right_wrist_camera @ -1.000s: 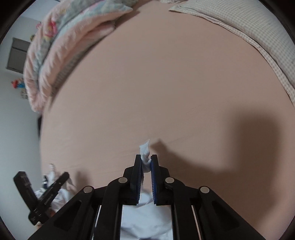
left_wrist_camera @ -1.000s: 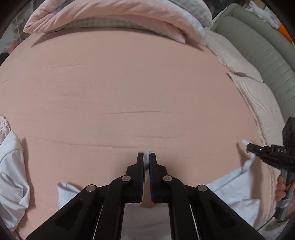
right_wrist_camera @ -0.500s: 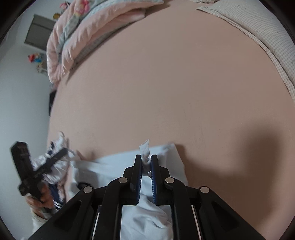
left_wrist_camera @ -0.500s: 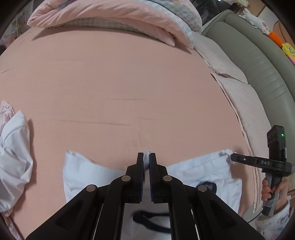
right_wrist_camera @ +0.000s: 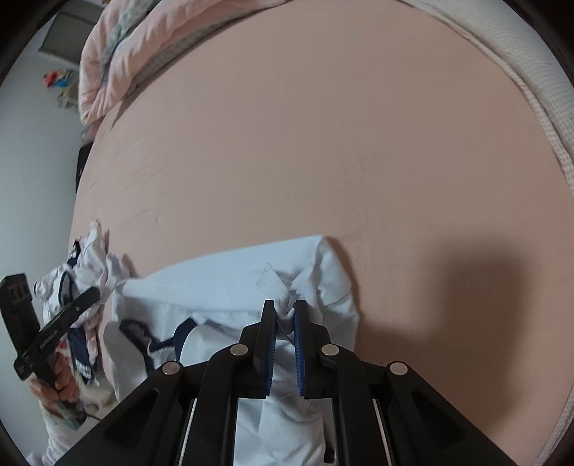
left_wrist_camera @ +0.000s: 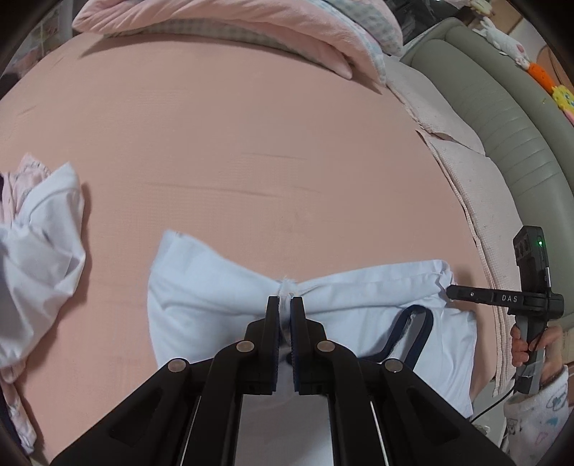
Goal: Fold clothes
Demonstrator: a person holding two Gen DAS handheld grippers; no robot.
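Note:
A pale blue shirt (left_wrist_camera: 215, 286) with a dark navy collar trim (left_wrist_camera: 412, 333) lies spread on the pink bed sheet (left_wrist_camera: 251, 143). My left gripper (left_wrist_camera: 286, 301) is shut on a bunched pinch of the shirt's upper edge. At the shirt's right corner, the right gripper (left_wrist_camera: 448, 290) shows from the side, pinching cloth, a hand on its handle. From the right wrist view, my right gripper (right_wrist_camera: 285, 306) is shut on a fold of the same shirt (right_wrist_camera: 222, 283). The left gripper (right_wrist_camera: 95, 294) shows at the far left, held by a hand.
A crumpled white garment (left_wrist_camera: 39, 251) lies at the left of the bed, seen also as a heap of clothes (right_wrist_camera: 82, 272). A folded pink quilt (left_wrist_camera: 233, 21) lies at the far edge. A grey-green padded headboard (left_wrist_camera: 502, 118) and checked pillows (left_wrist_camera: 462, 161) line the right side.
Both grippers have drawn back over the bed with the shirt in them. Far more of the shirt now lies spread on the sheet, its collar trim showing.

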